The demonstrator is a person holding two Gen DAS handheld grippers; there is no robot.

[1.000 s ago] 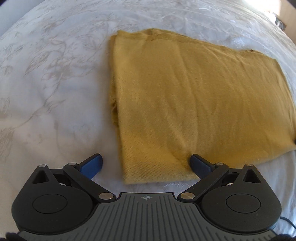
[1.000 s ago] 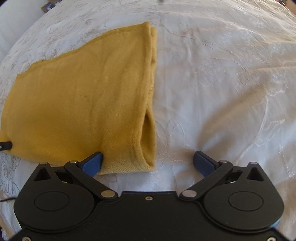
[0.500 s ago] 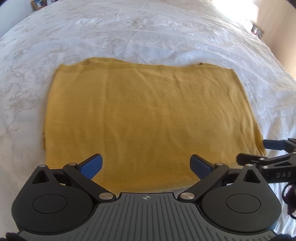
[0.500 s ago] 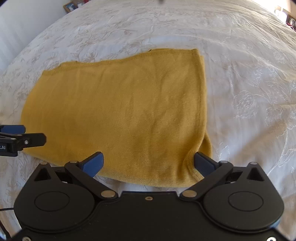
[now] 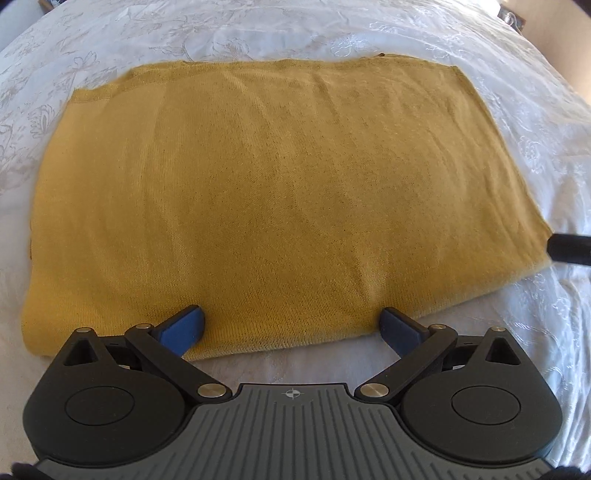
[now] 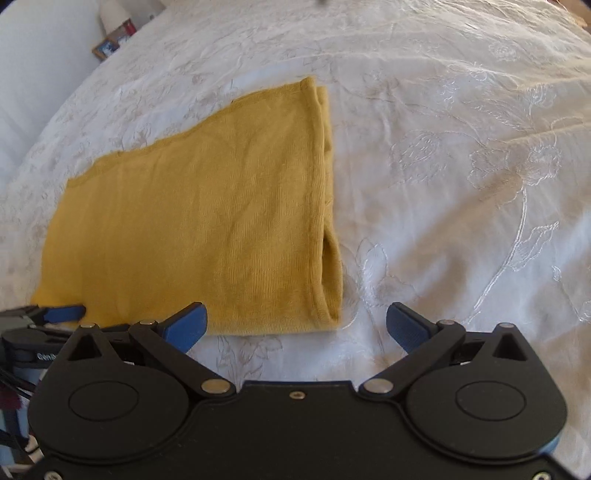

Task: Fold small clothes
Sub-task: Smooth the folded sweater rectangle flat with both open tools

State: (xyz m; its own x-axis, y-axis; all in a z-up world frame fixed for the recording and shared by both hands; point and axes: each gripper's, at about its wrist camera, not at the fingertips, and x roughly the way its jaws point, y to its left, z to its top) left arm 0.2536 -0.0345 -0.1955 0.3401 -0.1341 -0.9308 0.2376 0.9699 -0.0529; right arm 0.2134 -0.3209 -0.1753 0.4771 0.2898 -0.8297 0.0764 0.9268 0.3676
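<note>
A mustard-yellow knit garment (image 5: 273, 199) lies folded flat in a rectangle on the white bedspread. My left gripper (image 5: 291, 326) is open and empty, its blue fingertips (image 5: 184, 326) at the garment's near edge. My right gripper (image 6: 297, 321) is open and empty over the garment's near right corner (image 6: 325, 314). The garment also shows in the right wrist view (image 6: 207, 221), with layered open edges along its right side. The left gripper's tip shows at the left of the right wrist view (image 6: 62, 313). A dark part of the right gripper shows at the right edge of the left wrist view (image 5: 570, 248).
The white embroidered bedspread (image 6: 461, 166) stretches around the garment on all sides. A small framed picture (image 6: 110, 44) stands beyond the bed at the far left. A dark object (image 5: 511, 14) sits at the far right bed edge.
Both grippers moved closer to the garment's near edge. The right gripper shifted right toward the right corner. Both stayed open.
</note>
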